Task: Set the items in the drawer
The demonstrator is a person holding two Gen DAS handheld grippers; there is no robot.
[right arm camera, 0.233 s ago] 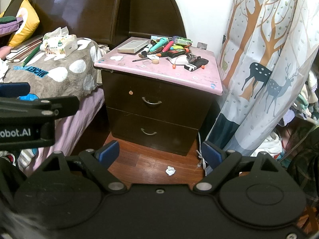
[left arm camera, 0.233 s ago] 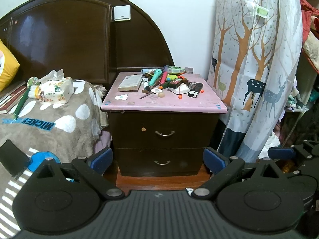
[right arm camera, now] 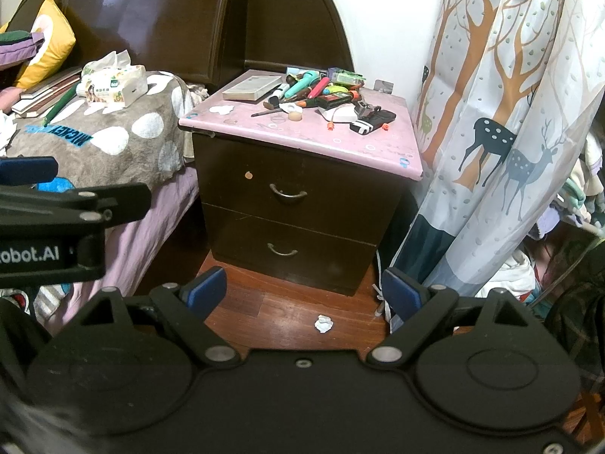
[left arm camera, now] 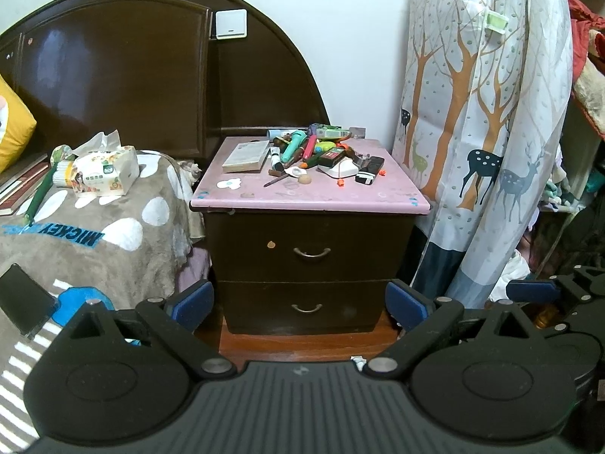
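- The nightstand [left arm camera: 310, 253] stands between the bed [left arm camera: 94, 234] and the deer-print curtain [left arm camera: 487, 143]; both its drawers are closed, so the step in hand, as I judge it, is opening one before anything can go in.
- The pink tabletop [left arm camera: 314, 195] carries the task's things: a heap of pens and small tools [left arm camera: 314, 147] along the back edge toward the right corner, and a flat box [left arm camera: 246, 156] near the back left corner.
- The upper drawer [left arm camera: 308, 244] sits right under the tabletop; choosing it should keep each carry short.
- The left hand-held gripper [left arm camera: 300, 300] is spread wide and empty, well back from the nightstand and level with the lower drawer.
- The right hand-held gripper [right arm camera: 302, 289] is likewise spread and empty, low over the floor.
- The upper handle [left arm camera: 311, 252] is a thin curved bail: come in square, close on its middle, and pull straight out so the drawer does not rack.
- Keep the other gripper clear of the drawer's path, then lift the loose outer pieces of the heap first.
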